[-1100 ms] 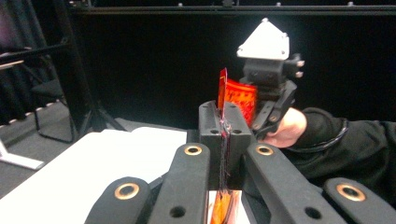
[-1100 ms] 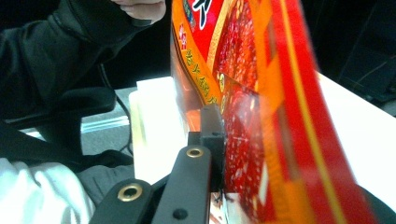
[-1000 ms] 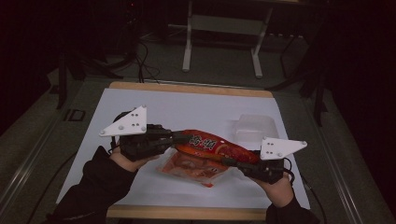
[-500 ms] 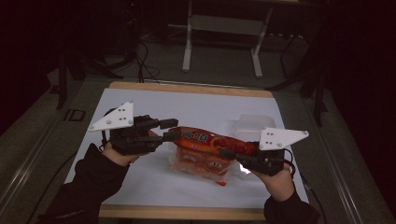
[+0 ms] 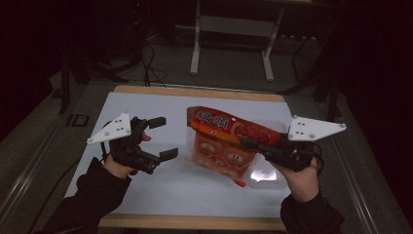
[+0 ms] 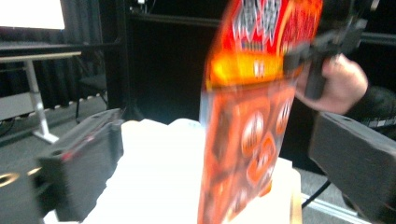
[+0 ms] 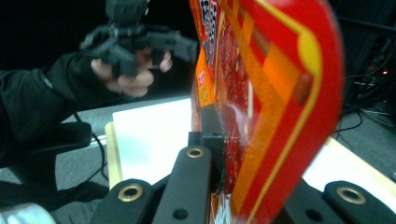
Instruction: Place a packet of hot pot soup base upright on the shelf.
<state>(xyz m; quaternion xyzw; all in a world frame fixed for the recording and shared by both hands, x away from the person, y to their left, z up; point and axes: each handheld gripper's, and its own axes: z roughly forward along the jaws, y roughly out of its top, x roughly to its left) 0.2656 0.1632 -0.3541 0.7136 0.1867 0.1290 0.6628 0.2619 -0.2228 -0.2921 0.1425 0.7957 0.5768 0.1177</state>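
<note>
The right gripper (image 5: 246, 142) is clamping the upper band of a red-and-orange snack packet (image 5: 226, 141) and holding it above the white table mat (image 5: 146, 105), so the packet is hanging from that one grip near the middle-right of the table, with its lower end just over the mat. The left gripper (image 5: 162, 138) is standing released, its jaws having just been opening, nothing between them, a clear gap separating it from the packet's left edge. In the high view the packet is lying to the right of the left gripper, its long axis running slantwise from the printed top band near the table's centre down toward the right hand (image 5: 302, 178); the right hand is plainly the nearer one, since it is carrying the load. A clear plastic tray (image 5: 265, 173) is sitting on the mat just under and behind the packet, though its outline is faint in this dim light and I may be misreading its extent. The left gripper view is adding what the high view cannot: the packet (image 6: 247, 116) is hanging nearly upright between that gripper's wide-set jaws but farther off, untouched. The right gripper view is showing the jaw pressed flat on the packet's (image 7: 275, 93) film.
</note>
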